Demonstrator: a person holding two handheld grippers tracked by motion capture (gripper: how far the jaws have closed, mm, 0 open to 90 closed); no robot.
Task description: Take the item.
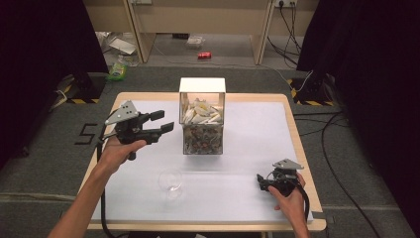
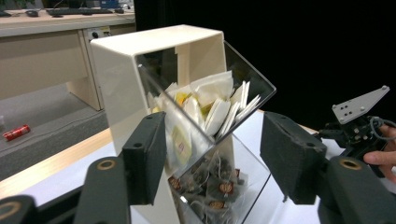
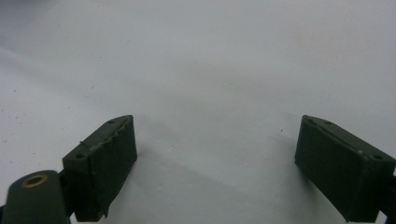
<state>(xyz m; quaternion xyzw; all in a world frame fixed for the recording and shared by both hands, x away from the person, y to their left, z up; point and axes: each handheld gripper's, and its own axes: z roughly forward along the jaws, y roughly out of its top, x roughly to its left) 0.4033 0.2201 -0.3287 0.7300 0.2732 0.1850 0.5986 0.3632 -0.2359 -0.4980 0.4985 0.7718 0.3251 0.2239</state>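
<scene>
Step in hand: I judge I am bringing the left gripper (image 1: 166,121) up to the tea-bag dispenser (image 1: 202,116) at the centre of the high view, to draw a sachet from its upper bin.
Where the thing is: the dispenser stands on the white tabletop (image 1: 257,144), its cream hood toward the upper middle of the frame; the white sachets (image 2: 212,105) sit upright in the slanted clear upper bin, and the darker tea bags (image 2: 212,184) lie in the clear lower bin.
Left jaws: released, half spread, nothing between the pads — in the left gripper view they frame the dispenser's front, apart from it.
Right jaws: released and wide in the right gripper view, bare white surface between them.
Doing it well: I want to come in level with the open mouth of the upper bin, pick one sachet edge rather than a bunch, and keep the pads off the clear sloped panel — a shove there could tip or slide the box.
Left hand pose: the left hand (image 1: 119,148) is at centre left of the high view, raised off the tabletop, gripper pointing right toward the dispenser and roughly level.
Right hand pose: the right gripper (image 1: 262,182) rests low at lower right of the high view, pointing left.
Nearby: a clear glass (image 1: 171,182) stands at lower centre, well apart from both grippers.
</scene>
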